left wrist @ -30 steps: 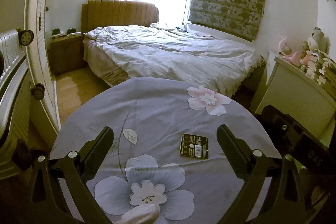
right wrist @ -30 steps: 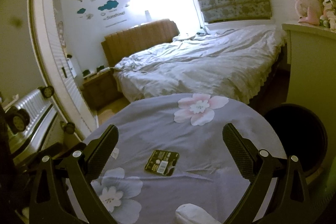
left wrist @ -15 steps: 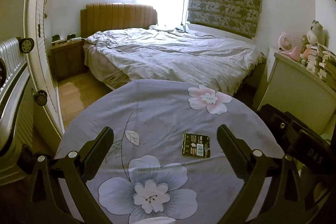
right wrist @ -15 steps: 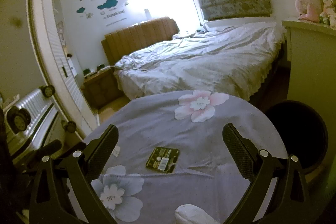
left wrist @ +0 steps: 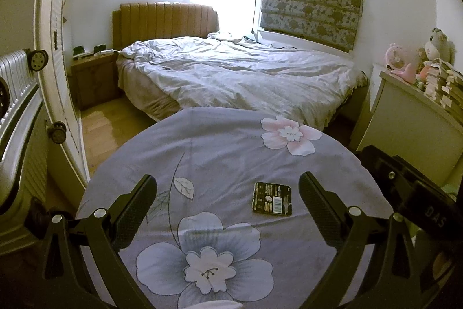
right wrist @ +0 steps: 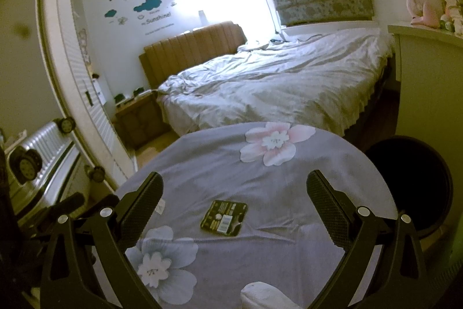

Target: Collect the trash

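From the left wrist camera, the left gripper [left wrist: 227, 193] hangs over a round table [left wrist: 220, 152] covered in a grey flowered cloth, its jaws spread wide and holding nothing. One piece of trash, a flat dark wrapper [left wrist: 272, 198] with a barcode, lies face up on the cloth. It sits between the two fingers but much closer to the right-hand one, just inside it and about level with the fingertips, touching neither. A white object at the bottom edge is too cut off to name.

From the right wrist camera, the right gripper [right wrist: 234, 194] is likewise released and empty above the same table [right wrist: 332, 161]. Here the wrapper [right wrist: 224, 217] lies near the middle of the gap, slightly toward the left finger and a little nearer the camera than the fingertips, turned at an angle. A dark round bin [right wrist: 411, 184] stands beside the table on the right, probably where the trash belongs. A white lump at the bottom edge may be crumpled paper, though that is unclear.

The task looks barely begun: the wrapper is untouched, nothing is gripped, and pickup and drop-off both remain.
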The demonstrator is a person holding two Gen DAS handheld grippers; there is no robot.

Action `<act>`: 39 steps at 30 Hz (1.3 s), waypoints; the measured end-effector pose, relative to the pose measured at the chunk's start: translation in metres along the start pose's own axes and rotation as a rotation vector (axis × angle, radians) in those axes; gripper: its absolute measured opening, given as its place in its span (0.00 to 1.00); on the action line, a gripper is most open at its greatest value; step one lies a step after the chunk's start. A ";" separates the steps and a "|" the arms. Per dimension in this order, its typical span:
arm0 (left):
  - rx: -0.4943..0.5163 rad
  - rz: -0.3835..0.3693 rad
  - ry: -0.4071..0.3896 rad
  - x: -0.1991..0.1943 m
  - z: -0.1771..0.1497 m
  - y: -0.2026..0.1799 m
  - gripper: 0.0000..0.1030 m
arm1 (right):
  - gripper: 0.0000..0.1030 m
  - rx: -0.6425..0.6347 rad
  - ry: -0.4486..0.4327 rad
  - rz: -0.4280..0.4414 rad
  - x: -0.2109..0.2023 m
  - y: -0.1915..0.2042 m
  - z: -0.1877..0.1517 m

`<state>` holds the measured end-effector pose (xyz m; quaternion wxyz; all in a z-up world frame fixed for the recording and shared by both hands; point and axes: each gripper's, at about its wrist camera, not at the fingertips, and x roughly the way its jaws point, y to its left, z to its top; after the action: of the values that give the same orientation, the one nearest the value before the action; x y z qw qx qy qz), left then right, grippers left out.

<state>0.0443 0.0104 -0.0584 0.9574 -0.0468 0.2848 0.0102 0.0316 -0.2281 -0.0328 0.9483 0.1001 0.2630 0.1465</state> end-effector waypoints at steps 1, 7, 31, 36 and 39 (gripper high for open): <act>0.000 0.000 0.000 0.000 0.000 -0.001 0.95 | 0.95 0.001 0.001 0.000 0.000 -0.001 -0.001; 0.001 0.002 0.004 0.001 -0.001 0.000 0.95 | 0.95 0.002 0.003 0.000 0.001 -0.001 -0.001; -0.020 0.002 0.025 0.004 -0.006 0.005 0.95 | 0.95 0.006 0.000 -0.047 0.004 0.003 -0.002; -0.028 0.007 0.036 0.007 -0.008 0.007 0.95 | 0.95 -0.035 -0.022 -0.128 -0.005 0.007 0.007; -0.019 0.011 0.036 0.007 -0.009 0.004 0.95 | 0.95 -0.061 -0.012 -0.177 -0.007 0.011 0.010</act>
<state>0.0451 0.0139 -0.0697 0.9515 -0.0545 0.3022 0.0172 0.0287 -0.2217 -0.0184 0.9618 0.0487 0.2604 0.0695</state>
